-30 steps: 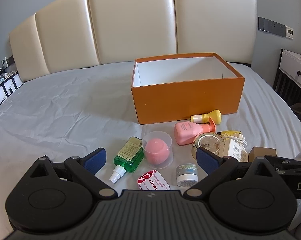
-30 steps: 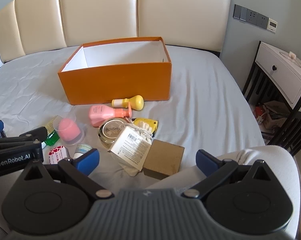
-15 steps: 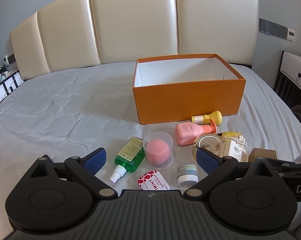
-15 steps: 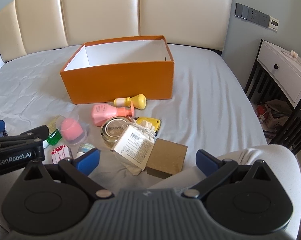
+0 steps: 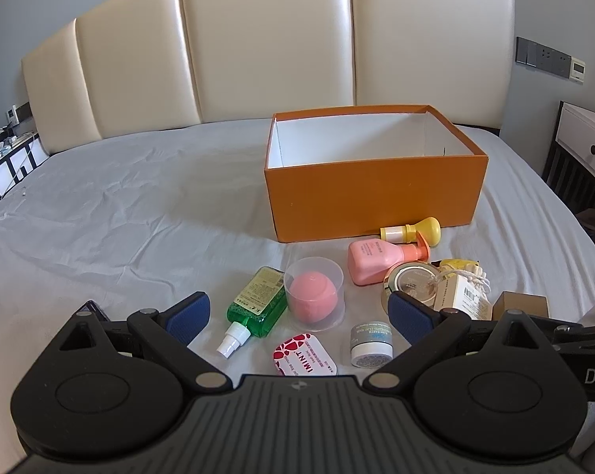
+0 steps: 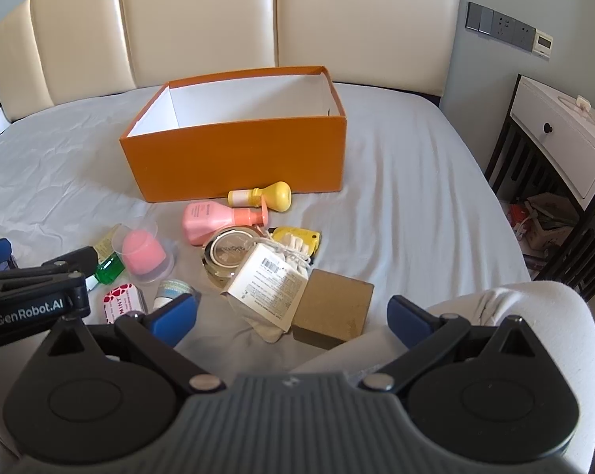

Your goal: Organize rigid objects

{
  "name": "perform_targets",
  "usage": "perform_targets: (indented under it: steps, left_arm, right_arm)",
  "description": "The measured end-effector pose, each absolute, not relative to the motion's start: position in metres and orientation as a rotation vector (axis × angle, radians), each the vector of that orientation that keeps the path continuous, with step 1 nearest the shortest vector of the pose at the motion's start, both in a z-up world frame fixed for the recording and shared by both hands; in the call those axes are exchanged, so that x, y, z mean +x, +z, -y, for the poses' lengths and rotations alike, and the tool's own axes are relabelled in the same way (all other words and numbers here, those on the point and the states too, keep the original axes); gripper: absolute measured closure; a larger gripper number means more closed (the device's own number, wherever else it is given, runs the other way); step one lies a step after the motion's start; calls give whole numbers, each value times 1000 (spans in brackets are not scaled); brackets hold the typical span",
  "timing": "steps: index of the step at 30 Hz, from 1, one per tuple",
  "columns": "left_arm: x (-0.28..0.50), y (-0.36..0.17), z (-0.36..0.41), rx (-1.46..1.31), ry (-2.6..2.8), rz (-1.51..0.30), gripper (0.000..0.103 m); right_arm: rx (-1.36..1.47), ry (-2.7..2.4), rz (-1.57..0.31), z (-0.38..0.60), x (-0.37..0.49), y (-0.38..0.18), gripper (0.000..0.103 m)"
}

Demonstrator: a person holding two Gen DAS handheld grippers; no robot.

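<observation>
An open orange box [image 5: 376, 193] [image 6: 238, 166] with a white inside stands on the bed. In front of it lie a green spray bottle [image 5: 258, 300], a clear cup with a pink sponge [image 5: 313, 292], a mint tin [image 5: 303, 359], a small jar [image 5: 371, 341], a pink pump bottle [image 5: 380, 258] [image 6: 218, 219], a yellow bottle [image 6: 265, 196], a round gold tin [image 6: 230, 252], a tagged cloth pouch [image 6: 269, 286] and a brown cardboard box [image 6: 333, 308]. My left gripper [image 5: 299, 314] is open above the near items. My right gripper [image 6: 293, 312] is open above the pouch and brown box.
The grey bed sheet [image 5: 119, 217] spreads wide to the left. A cream padded headboard [image 5: 265, 47] stands behind. A white bedside table [image 6: 562, 138] on dark legs stands at the right, with clutter on the floor below. A shelf [image 5: 5, 158] stands at the far left.
Both grippers have drifted slightly, so the box and items sit a little further right in each view. Nothing was taken hold of or moved.
</observation>
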State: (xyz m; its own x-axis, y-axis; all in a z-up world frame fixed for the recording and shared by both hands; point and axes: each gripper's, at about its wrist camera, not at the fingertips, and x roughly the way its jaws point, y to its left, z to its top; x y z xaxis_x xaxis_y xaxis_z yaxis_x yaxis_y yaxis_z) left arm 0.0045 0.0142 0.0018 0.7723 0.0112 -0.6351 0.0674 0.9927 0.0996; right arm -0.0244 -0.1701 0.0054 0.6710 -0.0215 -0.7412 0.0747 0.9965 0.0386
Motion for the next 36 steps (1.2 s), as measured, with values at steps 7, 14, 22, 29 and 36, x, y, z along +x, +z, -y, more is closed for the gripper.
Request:
perform_targets:
  steps: [7,14,22,29,36]
  left_arm:
    - [4,-1,-14,121,-44,-694,0]
    - [7,-7,-12,125,-81,-713,0]
    - [24,-15,-14,72,-179,-772,20]
    - [61,-24,-20,12,-169,-843,27]
    - [103,-37,-22,-18,-99,-909,15]
  right_arm:
    - [69,-52,-841,170,-23,3,2]
    - [91,-35,-860,173,-18,-5,2]
    - [80,8,-870,170,-4,-13,14]
    - [53,71,-889,162,24,-23,24]
    - [84,99,-925,158,72,-37,28]
